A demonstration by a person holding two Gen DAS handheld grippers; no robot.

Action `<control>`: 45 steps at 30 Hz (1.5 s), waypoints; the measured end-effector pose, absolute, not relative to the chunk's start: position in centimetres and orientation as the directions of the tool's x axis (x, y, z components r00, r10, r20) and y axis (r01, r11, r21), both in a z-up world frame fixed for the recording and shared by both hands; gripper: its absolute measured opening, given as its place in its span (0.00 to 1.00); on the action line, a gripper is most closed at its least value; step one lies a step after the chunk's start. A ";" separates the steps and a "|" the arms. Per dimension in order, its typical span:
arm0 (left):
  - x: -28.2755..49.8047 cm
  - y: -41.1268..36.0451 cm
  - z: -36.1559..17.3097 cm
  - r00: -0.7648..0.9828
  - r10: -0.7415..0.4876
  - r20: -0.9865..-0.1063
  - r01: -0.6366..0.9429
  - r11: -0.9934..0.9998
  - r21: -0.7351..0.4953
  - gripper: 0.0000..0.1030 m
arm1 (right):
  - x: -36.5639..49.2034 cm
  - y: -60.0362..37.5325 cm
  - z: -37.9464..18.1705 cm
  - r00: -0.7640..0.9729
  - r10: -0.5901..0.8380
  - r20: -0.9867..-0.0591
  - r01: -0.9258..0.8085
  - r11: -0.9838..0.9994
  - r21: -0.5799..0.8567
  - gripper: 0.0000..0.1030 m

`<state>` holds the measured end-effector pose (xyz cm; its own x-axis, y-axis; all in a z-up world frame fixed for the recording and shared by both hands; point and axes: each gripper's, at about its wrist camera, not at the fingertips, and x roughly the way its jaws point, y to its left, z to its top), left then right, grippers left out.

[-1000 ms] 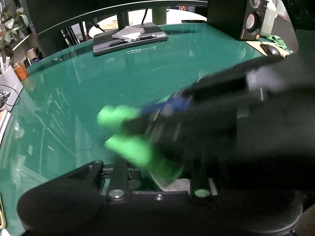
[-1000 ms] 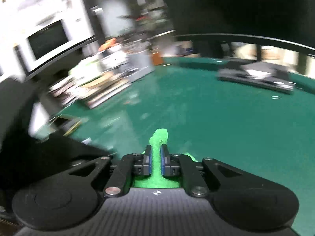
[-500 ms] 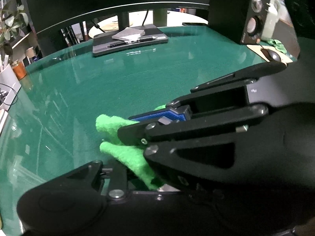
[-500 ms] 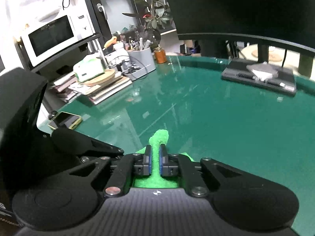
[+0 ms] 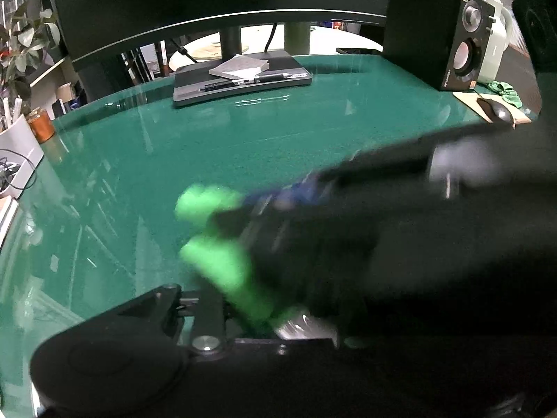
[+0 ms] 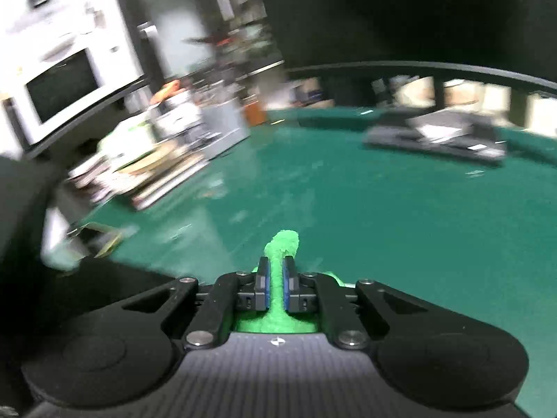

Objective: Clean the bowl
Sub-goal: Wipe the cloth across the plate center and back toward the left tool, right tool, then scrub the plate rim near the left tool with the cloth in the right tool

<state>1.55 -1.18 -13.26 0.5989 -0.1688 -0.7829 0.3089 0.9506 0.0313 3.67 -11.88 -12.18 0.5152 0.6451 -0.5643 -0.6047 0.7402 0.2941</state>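
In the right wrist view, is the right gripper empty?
No, the right gripper is shut on a bright green cloth that sticks out past its blue pads.

My right gripper [image 6: 275, 287] is matte black, with blue pads [image 6: 266, 287], silver screws and a ribbed grey body behind.

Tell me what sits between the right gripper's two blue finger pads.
In the right wrist view, a bright green fuzzy cloth is pinched between the right gripper's blue pads, its tip poking out beyond them.
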 end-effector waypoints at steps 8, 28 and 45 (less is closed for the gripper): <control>1.6 -1.2 -13.3 0.596 -0.164 -0.786 0.307 0.951 0.034 0.27 | 6.8 -17.2 -13.2 0.616 0.477 -0.627 -0.331 0.879 0.343 0.05; 0.7 -0.7 -12.8 0.604 -0.159 -0.781 0.302 0.952 0.040 0.18 | 3.3 -12.6 -12.0 0.485 0.686 -0.543 -0.602 0.712 0.361 0.05; 0.7 -0.9 -13.1 0.580 -0.184 -0.794 0.326 0.945 0.019 0.22 | 3.4 -13.0 -12.1 0.510 0.674 -0.534 -0.586 0.727 0.358 0.03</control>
<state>0.69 -0.89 -13.10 0.5797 -0.1844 -0.7937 0.3264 0.9450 0.0188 3.37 -12.99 -12.12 0.5100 0.6743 -0.5340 -0.5864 0.7268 0.3576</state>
